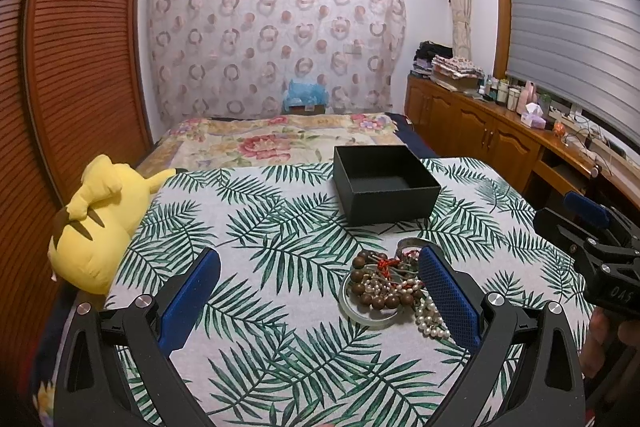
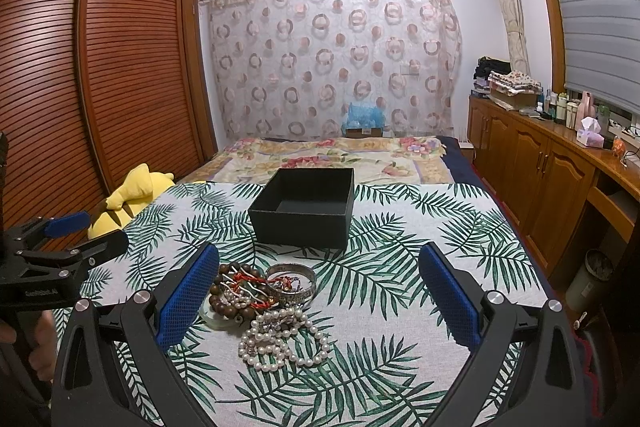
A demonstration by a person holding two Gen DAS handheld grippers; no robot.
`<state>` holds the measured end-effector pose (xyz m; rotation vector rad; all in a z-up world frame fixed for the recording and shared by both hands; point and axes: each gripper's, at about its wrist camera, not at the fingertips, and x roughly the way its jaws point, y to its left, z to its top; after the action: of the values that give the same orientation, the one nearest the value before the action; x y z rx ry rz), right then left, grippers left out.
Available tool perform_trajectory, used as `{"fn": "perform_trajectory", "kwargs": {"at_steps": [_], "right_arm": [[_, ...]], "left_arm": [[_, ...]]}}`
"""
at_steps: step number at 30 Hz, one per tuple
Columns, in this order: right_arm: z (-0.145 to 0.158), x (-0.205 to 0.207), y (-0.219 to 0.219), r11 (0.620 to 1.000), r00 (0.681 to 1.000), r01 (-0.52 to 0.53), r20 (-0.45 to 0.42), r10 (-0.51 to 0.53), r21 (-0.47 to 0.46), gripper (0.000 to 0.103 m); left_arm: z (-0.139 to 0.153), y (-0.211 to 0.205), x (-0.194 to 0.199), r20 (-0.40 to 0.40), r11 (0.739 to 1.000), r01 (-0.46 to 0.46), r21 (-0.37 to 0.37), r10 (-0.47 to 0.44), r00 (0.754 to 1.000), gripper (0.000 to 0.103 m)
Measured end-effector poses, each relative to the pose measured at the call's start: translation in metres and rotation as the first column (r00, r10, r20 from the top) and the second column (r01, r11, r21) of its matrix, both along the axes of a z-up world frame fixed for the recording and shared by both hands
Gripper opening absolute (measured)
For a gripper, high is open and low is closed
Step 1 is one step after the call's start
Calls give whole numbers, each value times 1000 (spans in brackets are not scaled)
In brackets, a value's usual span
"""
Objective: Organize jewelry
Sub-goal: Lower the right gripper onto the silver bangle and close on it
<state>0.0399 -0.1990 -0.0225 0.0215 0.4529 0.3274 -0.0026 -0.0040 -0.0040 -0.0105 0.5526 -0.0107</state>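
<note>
Underfoot of everything, a leaf-print cloth (image 2: 400, 227) spread over the work surface, presumably laid flat so small pieces stay put and show up against the pattern. Beyond it at twelve o'clock, a floral bedspread (image 2: 320, 155); at nine o'clock, a slatted wooden wardrobe (image 2: 100, 67); at three o'clock, a low cabinet run (image 2: 532, 163) crowded with bottles and folded cloth, well apart from the work.

Next down in size, a yellow plush toy (image 1: 96, 223) slumped at the cloth's nine o'clock edge, clear of any likely path. Then a black open box (image 2: 304, 211), lidless and apparently bare inside, set at twelve o'clock from the jewelry, likely the destination and close enough for a short carry.

Smaller still, the two tools: left gripper (image 1: 320, 291) and right gripper (image 2: 320, 291), each with blue pads spread wide and nothing between them, hovering low on either side of the pile as if choosing a first piece.

Smallest, the jewelry heap itself: silver bangle (image 2: 291, 281) at its one o'clock, wooden bead bracelet (image 1: 376, 291) draped over a small glass dish (image 1: 366, 313), red cord (image 2: 250, 281) threaded through it, pearl strand (image 2: 280, 343) spilling toward six o'clock. All touching and tangled, so lifting one could drag neighbours; pearls lying loosest, probably easiest to start with.
</note>
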Motion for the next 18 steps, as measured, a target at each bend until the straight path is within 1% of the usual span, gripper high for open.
{"fn": "perform_trajectory", "kwargs": {"at_steps": [2, 6, 8, 10, 13, 18], "right_arm": [[1, 0, -1, 1000, 1000, -8, -8, 8, -1, 100], [-6, 7, -2, 999, 999, -34, -20, 34, -13, 100], [-11, 9, 0, 998, 998, -52, -23, 51, -25, 98], [-15, 15, 1, 997, 997, -73, -35, 72, -35, 93], [-28, 30, 4, 993, 990, -111, -89, 107, -45, 89], [-43, 50, 15, 984, 976, -166, -150, 155, -68, 87]], "left_arm": [[-10, -1, 6, -11, 1000, 7, -3, -7, 1000, 96], [-19, 3, 13, -39, 1000, 24, -11, -25, 999, 96], [-25, 4, 17, -54, 999, 36, -16, -37, 998, 96], [-32, 4, 20, -73, 999, 46, -15, -47, 996, 96], [-39, 6, 23, -94, 998, 64, -24, -66, 993, 96], [-49, 11, 30, -118, 995, 91, -43, -96, 988, 96]]}}
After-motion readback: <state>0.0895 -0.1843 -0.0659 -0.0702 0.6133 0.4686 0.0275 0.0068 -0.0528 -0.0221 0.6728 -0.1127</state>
